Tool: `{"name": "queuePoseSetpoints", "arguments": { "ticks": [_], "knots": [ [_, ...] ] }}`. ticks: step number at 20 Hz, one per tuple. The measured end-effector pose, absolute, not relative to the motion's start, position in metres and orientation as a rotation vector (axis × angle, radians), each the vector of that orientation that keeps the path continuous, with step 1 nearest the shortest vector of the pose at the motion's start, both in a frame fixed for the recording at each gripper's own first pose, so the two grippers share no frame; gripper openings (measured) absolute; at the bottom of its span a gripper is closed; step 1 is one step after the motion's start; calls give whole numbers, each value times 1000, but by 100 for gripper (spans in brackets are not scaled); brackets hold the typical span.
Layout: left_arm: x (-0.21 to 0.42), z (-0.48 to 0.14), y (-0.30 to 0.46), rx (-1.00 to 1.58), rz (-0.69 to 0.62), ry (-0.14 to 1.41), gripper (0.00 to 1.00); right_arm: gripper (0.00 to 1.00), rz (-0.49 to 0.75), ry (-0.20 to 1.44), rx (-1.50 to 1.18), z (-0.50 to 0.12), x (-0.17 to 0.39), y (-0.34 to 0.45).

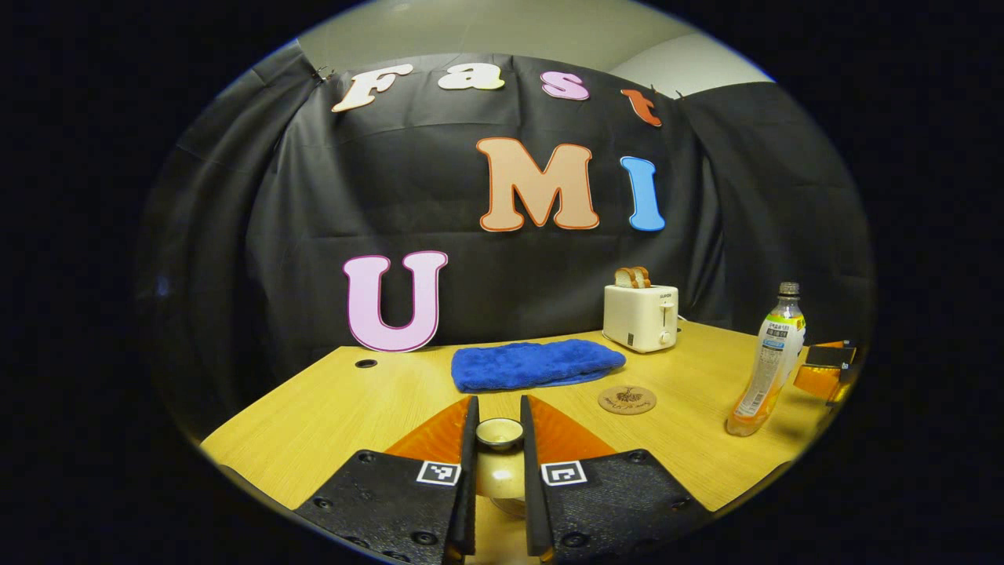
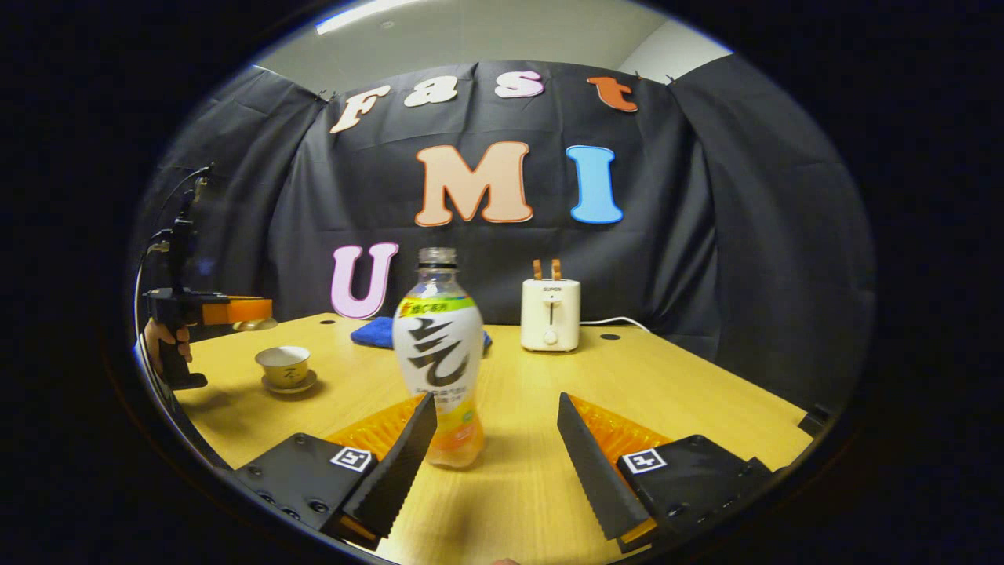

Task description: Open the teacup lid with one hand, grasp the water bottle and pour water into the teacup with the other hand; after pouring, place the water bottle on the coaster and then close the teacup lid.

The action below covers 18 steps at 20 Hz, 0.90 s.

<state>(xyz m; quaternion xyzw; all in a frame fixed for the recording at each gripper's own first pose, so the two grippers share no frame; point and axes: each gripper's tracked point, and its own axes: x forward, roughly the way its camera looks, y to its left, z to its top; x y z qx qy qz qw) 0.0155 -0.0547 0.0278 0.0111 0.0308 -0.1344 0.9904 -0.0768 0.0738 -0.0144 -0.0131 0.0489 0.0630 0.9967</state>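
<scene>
Bare tabletop [image 2: 690, 392] lies right of the right gripper [image 2: 496, 439], jaws wide, water bottle [image 2: 439, 353] just ahead, untouched. Left gripper [image 1: 498, 447] pinches the teacup lid [image 1: 500, 434], raised above the teacup [image 2: 283, 366].

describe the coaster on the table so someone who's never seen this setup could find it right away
Start at the white toaster near the back of the wooden table. The coaster lies just in front of it, beside the blue towel. It is the only flat round brown disc there, with a dark emblem at its centre.
</scene>
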Motion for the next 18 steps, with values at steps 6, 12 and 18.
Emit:
{"name": "queuePoseSetpoints", "arguments": {
  "ticks": [6,12,18],
  "knots": [
    [8,17,-38,15,-260,85,22,95,191,137,-9,-20,-62,109],
    [4,16,-21,-2,-250,87,23,99,188,190,-47,-31,-35,124],
    [1,18,-11,-2,-242,77,22,83,212,224,-26,-40,-25,138]
  ]
}}
